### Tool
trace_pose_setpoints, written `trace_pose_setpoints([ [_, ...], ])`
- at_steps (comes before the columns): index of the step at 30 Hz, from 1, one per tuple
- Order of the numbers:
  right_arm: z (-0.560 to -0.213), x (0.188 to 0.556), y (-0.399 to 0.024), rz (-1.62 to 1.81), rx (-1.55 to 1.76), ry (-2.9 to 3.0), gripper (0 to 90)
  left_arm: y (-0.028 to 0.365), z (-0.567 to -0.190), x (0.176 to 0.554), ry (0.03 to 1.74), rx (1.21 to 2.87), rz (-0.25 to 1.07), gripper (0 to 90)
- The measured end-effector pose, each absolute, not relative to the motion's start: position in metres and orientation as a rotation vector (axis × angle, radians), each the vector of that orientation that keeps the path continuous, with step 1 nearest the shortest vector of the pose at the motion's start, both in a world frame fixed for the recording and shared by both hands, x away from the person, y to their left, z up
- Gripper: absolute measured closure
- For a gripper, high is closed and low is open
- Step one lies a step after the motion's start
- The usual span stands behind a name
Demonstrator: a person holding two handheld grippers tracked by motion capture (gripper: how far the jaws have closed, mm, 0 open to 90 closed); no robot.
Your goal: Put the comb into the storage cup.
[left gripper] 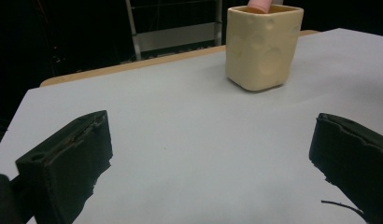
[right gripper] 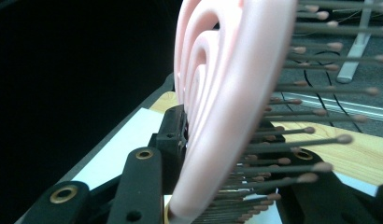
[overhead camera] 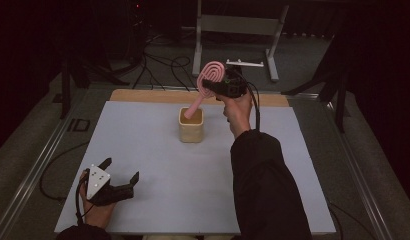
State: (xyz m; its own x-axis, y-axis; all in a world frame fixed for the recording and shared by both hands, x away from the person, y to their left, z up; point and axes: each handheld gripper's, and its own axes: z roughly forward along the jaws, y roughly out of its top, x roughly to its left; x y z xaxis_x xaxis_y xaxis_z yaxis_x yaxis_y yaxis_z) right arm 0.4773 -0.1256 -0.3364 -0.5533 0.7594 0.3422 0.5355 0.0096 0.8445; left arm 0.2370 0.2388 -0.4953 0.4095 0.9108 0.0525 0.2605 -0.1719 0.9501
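The left gripper [overhead camera: 122, 172] is resting with its jaws wide and empty on the pale grey tabletop [overhead camera: 158, 165]. Ahead of it, the right gripper [overhead camera: 217, 86] is clamping the head of a pink plastic hairbrush [overhead camera: 209, 80], its handle dipping into the cream square ceramic cup [overhead camera: 191, 126] just below. Beyond that gripper, black cables [overhead camera: 160, 67] and a grey metal stand [overhead camera: 238, 25] are sitting on the dark floor.

The right claw [overhead camera: 219, 86] grips a pink hairbrush [overhead camera: 209, 80], its handle seemingly inside the cream cup [overhead camera: 191, 131]
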Motion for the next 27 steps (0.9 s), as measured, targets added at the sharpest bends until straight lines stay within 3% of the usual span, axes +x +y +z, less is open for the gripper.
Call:
trace_pose_setpoints([
  [27,-0.3466,0.4779,-0.1184,1.559,1.361,2.092,63.7,0.2388,-0.4953,0.2369,1.037,1.672,0.821,0.1],
])
